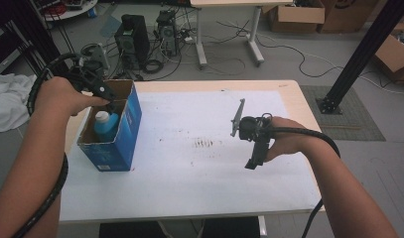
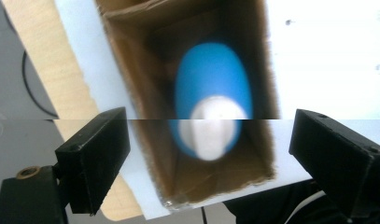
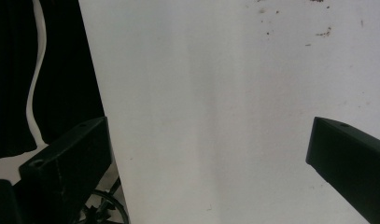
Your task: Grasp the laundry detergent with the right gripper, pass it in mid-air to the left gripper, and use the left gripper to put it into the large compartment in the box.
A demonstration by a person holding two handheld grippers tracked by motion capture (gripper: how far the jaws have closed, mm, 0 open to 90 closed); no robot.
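A blue cardboard box (image 1: pixel 121 141) with an open top stands at the left end of the white table (image 1: pixel 199 168). Inside it stands a blue bottle (image 1: pixel 105 125) with a white cap. My left gripper (image 1: pixel 108 102) hovers over the box's mouth, pointing down. In the left gripper view the bottle (image 2: pixel 211 84) sits below in the box (image 2: pixel 145 98), and the left gripper (image 2: pixel 211 137) is open, its pads wide of the white cap (image 2: pixel 214 126). My right gripper (image 1: pixel 252 162) is held above the table's right half. Seen in its own view, the right gripper (image 3: pixel 206 154) is open with bare tabletop (image 3: pixel 225 93) between its jaws.
Two computer towers (image 1: pixel 132 39) and loose cables lie on the floor behind the table. A second table's legs (image 1: pixel 202 34) stand farther back. Cardboard boxes (image 1: pixel 296 17) sit at the back right, beside a black slanted post (image 1: pixel 363 54). A white cloth (image 1: pixel 8 101) lies at the left.
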